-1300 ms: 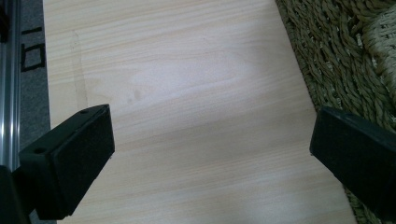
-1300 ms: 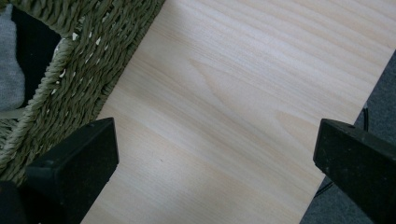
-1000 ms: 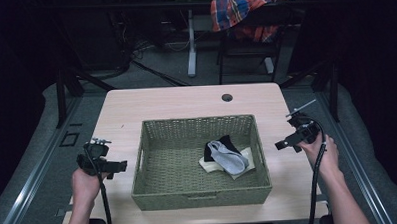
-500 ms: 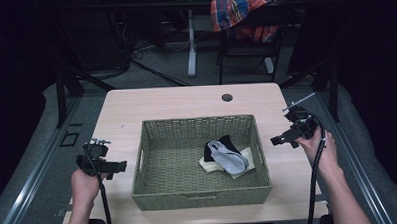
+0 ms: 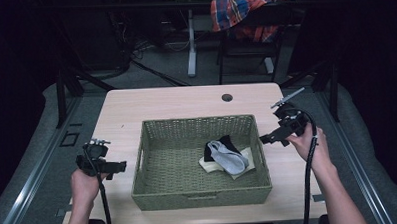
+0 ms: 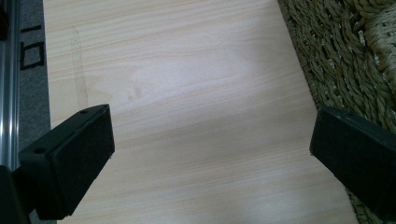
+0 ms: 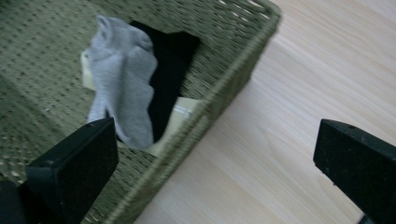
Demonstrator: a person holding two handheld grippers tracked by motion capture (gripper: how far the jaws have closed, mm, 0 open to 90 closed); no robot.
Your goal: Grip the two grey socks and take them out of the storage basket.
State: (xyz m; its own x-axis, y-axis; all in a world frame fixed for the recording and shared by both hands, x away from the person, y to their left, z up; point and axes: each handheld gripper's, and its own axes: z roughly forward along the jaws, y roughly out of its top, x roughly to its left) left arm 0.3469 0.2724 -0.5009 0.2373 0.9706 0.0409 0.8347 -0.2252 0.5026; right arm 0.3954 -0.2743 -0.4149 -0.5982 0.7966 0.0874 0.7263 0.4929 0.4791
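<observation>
**Socks in the basket, both grippers empty**

At the left, the left gripper (image 5: pixel 100 163) hangs over the bench (image 5: pixel 186 102) just beside the wicker basket (image 5: pixel 154 193); its own view shows the jaws spread wide over bare wood, holding nothing. In the basket's right half lies a small heap of socks: a grey sock (image 5: pixel 229 158) on top, a black sock (image 5: pixel 221 143) under it toward the far side, and a cream sock (image 5: pixel 208 164) at the bottom. At the right, the right gripper (image 5: pixel 282 134) hovers near the basket's right rim, pointed toward the heap, jaws wide apart and empty. Judged from this, the work with the socks is barely begun: none is gripped or lifted, all three are in the basket, and the reach into it is not yet made.
</observation>
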